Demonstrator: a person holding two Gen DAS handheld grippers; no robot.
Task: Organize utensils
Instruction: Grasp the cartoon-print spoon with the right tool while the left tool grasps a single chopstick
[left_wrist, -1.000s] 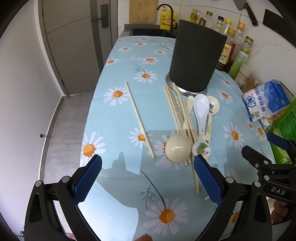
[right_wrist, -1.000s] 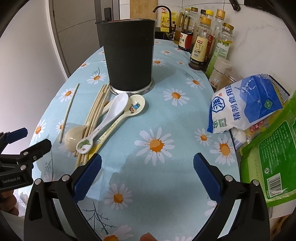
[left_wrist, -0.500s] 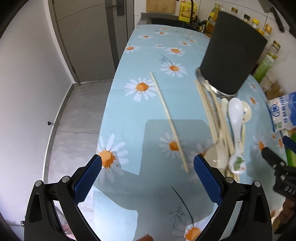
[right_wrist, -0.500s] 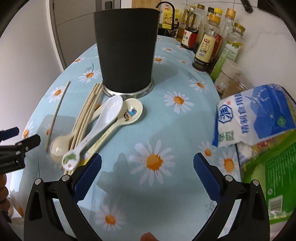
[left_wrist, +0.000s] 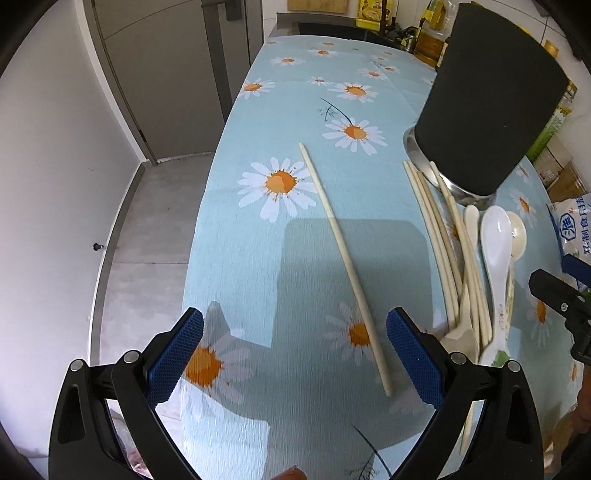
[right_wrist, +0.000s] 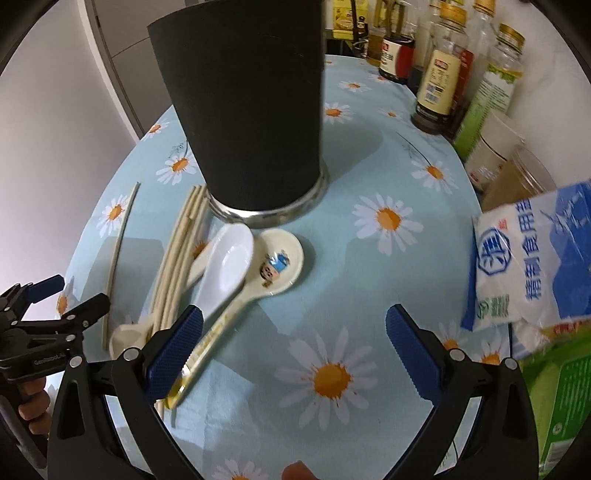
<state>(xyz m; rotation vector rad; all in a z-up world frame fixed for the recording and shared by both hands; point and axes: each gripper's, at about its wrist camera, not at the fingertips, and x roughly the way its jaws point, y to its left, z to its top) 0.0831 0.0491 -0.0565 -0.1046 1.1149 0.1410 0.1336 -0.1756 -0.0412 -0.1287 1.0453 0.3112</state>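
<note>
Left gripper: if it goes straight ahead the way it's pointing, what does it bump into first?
Probably the single chopstick. It lies alone on the tablecloth, running forward between the open fingers of the left gripper. Depth is hard to judge, so it might pass just above it.

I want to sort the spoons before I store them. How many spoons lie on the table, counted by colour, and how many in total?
White: 1, the white spoon
Cream: 2, the cartoon spoon and the plain spoon
Total: 3
</note>
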